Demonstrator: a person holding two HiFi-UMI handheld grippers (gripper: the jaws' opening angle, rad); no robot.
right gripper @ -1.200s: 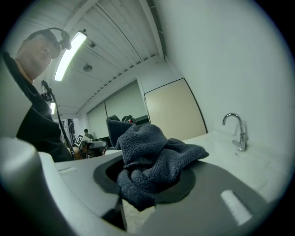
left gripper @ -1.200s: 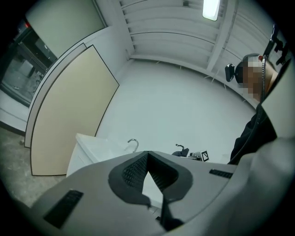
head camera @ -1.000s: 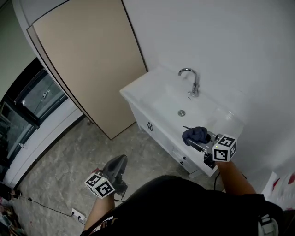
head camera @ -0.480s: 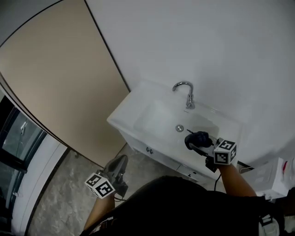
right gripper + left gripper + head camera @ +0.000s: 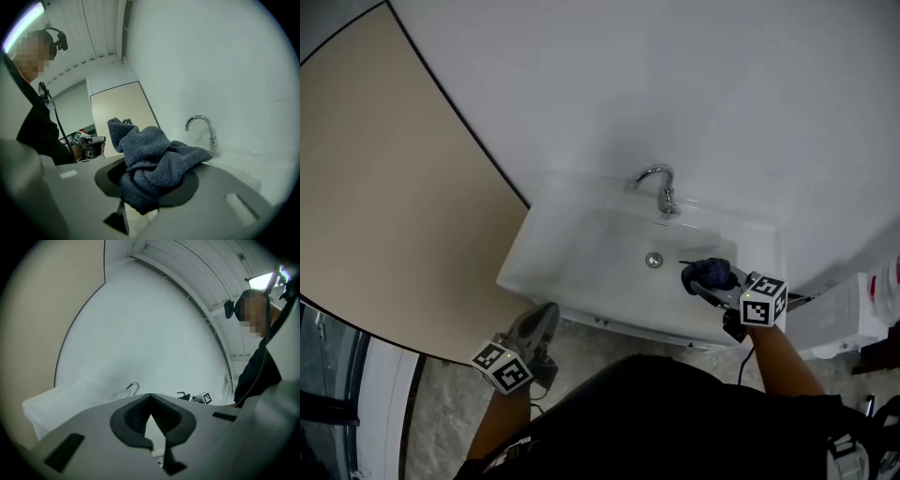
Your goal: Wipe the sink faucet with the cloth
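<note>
- Blue-grey terry cloth (image 5: 149, 157) sits bunched between the jaws of the right gripper (image 5: 717, 284), which are clenched on it; loose folds spill up and out over the front of the jaws.
- In the head view that gripper hangs over the right part of the white sink (image 5: 517, 272), beside the drain and above the basin.
- Chrome faucet (image 5: 660, 187) stands at the back rim against the wall, its curved spout arching over the basin. The cloth is near it but clearly apart from it: a stretch of bare basin lies between them in the head view, and in the right gripper view the spout shows beyond the cloth's edge.
- The left gripper (image 5: 151, 414) has its jaws pressed together with nothing between them. It hangs low at the sink's front left corner, off the basin, and takes no part for now.
- As a judgement of progress: the cloth is in hand and has been brought to the sink, so the fetching part looks done. The wiping itself has not begun.
- What is left is to carry the cloth to the spout and rub it along the neck and base.
</note>
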